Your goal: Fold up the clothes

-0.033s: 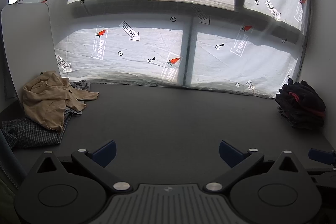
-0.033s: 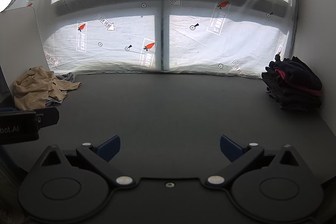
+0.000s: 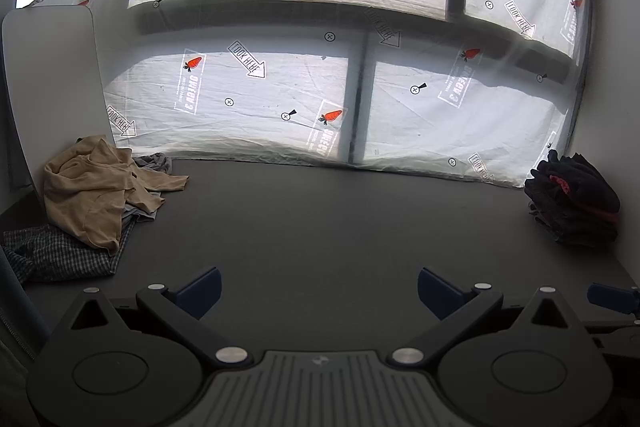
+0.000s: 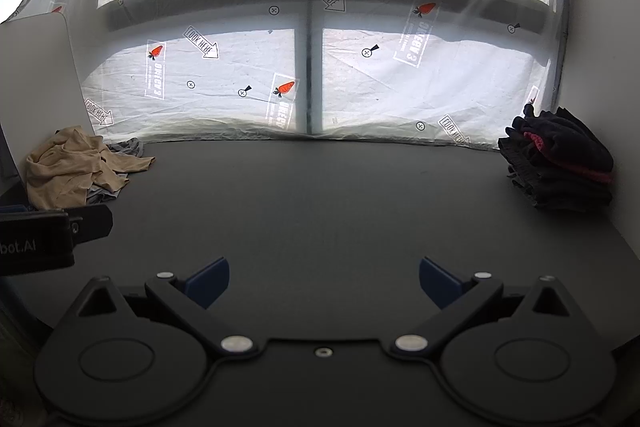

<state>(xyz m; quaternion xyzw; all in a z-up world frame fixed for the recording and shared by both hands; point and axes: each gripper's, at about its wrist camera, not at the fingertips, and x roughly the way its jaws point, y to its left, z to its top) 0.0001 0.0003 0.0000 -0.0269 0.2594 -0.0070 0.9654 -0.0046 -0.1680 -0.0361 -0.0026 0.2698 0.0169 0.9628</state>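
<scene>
A loose pile of unfolded clothes lies at the far left of the dark table: a tan garment [image 3: 96, 187] on top, a grey one [image 3: 154, 163] behind it and a checked shirt [image 3: 60, 255] in front. The tan garment also shows in the right wrist view [image 4: 72, 167]. A stack of folded dark clothes [image 3: 572, 203] with a red piece sits at the far right [image 4: 560, 163]. My left gripper [image 3: 318, 287] is open and empty above the table's near side. My right gripper [image 4: 324, 279] is open and empty too.
The dark table [image 3: 340, 219] runs up to a window covered with printed white sheeting [image 3: 280, 87]. A white panel [image 3: 48, 67] stands at the left behind the pile. The left gripper's body [image 4: 44, 239] shows at the left edge of the right wrist view.
</scene>
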